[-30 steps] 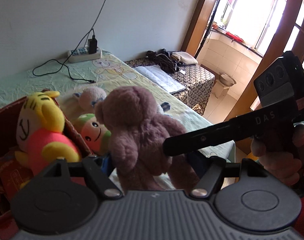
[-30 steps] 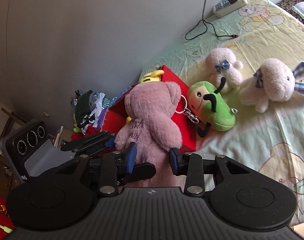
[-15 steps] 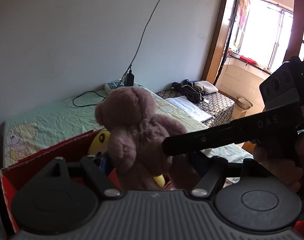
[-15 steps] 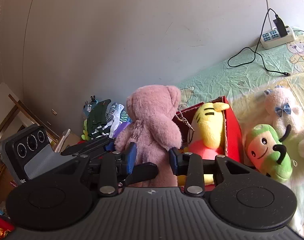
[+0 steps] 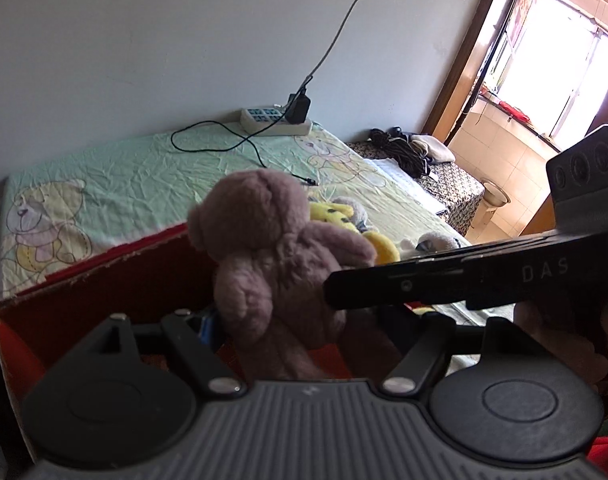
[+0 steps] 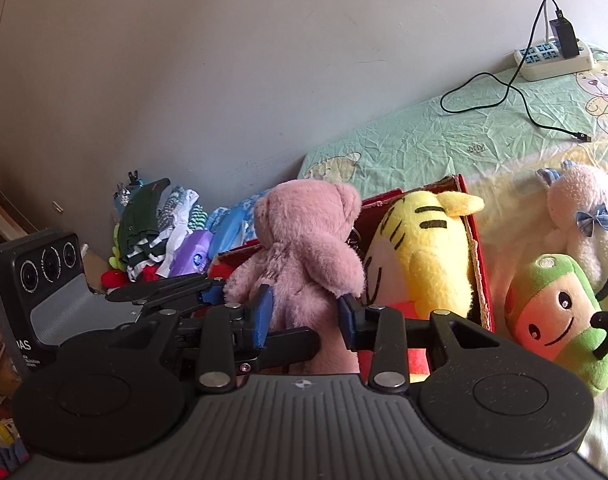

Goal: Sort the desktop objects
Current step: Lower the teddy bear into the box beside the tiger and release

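A bed (image 6: pixel 443 140) with a pale green, bear-printed sheet carried everything, its far edge running along a grey wall (image 5: pixel 144 40). A red cardboard box (image 5: pixel 84 292) sat near the bed's left end, close to its front edge. A yellow striped tiger plush (image 6: pixel 419 256) lay inside the box against its right wall.

The pink teddy bear (image 6: pixel 307 256) was upright over the box's open top, its back to both cameras, just left of the tiger. The right gripper (image 6: pixel 305 314) was clamped on the bear's lower body, a blue pad pressed into the fur on each side. The left gripper (image 5: pixel 300 328) closed on the bear as well, from the other side; one blue pad showed against its flank and the other finger was hidden behind the plush. A hand (image 5: pixel 559 332) held the right tool's handle at the right edge of the left wrist view.

Outside the box, towards the bed's right side, a green-hooded plush with a smiling orange face (image 6: pixel 559 316) lay beside the box wall, and a pale pink plush with a blue checked bow (image 6: pixel 579 216) lay just behind it. A white power strip (image 6: pixel 551 58) sat at the bed's far edge by the wall, with a black charger plugged in and its black cable (image 6: pixel 515 96) looping across the sheet.
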`<action>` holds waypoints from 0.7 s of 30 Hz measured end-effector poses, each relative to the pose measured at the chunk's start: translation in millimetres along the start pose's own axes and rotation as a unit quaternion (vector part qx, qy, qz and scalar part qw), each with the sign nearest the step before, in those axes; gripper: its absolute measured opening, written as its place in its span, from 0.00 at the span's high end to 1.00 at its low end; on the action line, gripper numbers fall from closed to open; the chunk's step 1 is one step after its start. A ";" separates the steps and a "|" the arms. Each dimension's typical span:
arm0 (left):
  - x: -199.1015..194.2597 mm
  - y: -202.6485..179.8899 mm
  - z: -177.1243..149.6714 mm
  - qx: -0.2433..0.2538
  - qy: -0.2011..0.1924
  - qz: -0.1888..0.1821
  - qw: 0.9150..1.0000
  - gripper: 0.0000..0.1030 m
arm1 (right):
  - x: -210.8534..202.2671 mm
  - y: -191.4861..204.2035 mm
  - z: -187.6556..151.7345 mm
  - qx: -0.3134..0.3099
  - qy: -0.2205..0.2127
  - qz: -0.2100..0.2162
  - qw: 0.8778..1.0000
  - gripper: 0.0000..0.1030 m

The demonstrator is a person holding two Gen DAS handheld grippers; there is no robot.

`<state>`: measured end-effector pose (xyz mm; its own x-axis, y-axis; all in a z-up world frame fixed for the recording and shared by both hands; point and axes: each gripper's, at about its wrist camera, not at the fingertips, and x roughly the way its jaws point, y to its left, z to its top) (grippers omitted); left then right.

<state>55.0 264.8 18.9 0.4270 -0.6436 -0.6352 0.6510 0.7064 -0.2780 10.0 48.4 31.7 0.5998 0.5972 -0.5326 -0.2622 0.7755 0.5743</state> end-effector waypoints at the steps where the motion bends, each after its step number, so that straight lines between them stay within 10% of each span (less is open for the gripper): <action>1: 4.2 1.9 -1.1 -0.001 0.007 0.001 1.000 0.25 | 3.6 -0.6 -1.3 -0.002 0.003 -0.008 1.000 0.64; 21: 12.1 16.5 -7.9 -0.002 0.055 0.030 0.998 0.20 | 37.6 -1.3 -7.8 0.001 0.016 -0.085 0.996 0.73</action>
<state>65.9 271.0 0.9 0.3933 -0.5640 -0.7261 0.6235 0.7440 -0.2402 27.0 71.4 6.0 0.6109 0.4637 -0.6417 -0.1576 0.8655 0.4754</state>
